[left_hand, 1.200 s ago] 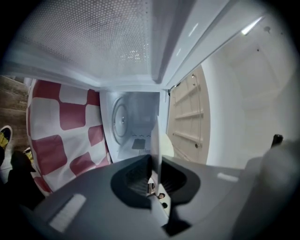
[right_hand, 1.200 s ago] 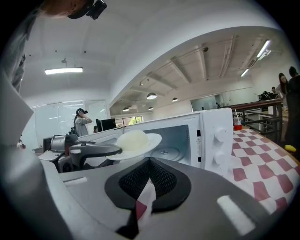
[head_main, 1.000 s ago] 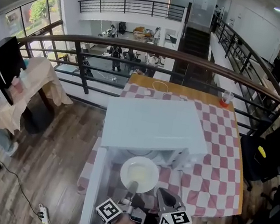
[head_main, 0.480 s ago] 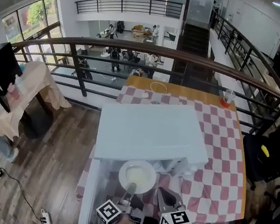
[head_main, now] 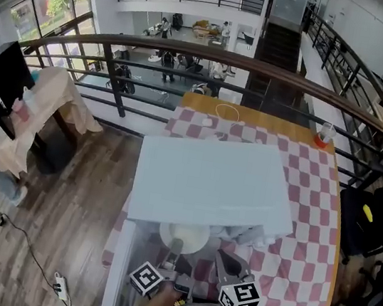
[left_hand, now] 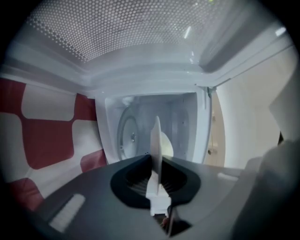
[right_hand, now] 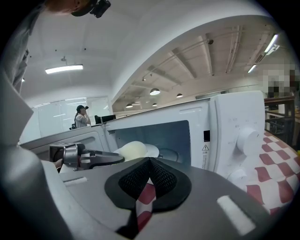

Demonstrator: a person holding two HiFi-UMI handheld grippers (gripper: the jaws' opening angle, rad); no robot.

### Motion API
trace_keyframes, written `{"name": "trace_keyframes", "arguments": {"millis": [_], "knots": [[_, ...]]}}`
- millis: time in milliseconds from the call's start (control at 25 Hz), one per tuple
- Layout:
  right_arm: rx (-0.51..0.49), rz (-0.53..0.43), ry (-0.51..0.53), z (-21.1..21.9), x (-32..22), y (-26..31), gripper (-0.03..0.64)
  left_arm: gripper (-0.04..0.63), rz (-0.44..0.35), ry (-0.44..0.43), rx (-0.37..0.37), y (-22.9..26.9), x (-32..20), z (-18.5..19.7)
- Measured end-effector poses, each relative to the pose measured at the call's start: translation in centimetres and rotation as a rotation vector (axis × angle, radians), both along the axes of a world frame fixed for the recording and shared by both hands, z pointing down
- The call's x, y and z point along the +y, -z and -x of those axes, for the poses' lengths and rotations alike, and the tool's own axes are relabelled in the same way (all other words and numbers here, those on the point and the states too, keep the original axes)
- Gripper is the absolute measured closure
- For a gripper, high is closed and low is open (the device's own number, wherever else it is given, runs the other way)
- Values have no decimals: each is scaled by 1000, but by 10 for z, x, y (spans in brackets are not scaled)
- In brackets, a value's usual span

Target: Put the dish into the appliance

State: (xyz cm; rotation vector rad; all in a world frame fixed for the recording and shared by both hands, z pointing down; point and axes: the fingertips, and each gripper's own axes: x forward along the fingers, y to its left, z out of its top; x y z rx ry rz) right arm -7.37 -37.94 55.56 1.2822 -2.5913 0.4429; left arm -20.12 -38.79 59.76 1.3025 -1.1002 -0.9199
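My left gripper (head_main: 176,247) is pinching the dish (head_main: 184,235) by its near rim. The plate's partway into the open microwave (head_main: 212,181), far edge already under the top of the cavity. Right gripper (head_main: 221,258): jaws pressed together w/ nothing btwn them (only the checked cloth (head_main: 310,225) shows past them). It hangs just beside the left one, in front of the oven mouth.
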Motion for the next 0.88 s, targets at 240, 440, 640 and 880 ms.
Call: {"name": "trace_keyframes", "arguments": {"millis": [240,440,640,880], "knots": [[2,25,-4,-4,-11,-6,618,565,14,8,-17,-21,-22,0],[10,31,-20,-13,-15,-10,618,563,59,-5,-28,-44,-32,-5],[16,37,-35,-19,-16,-11,618,563,94,25,-4,-54,-41,2],[11,30,-51,-22,-17,-11,618,563,128,45,-18,-64,-49,8]]}}
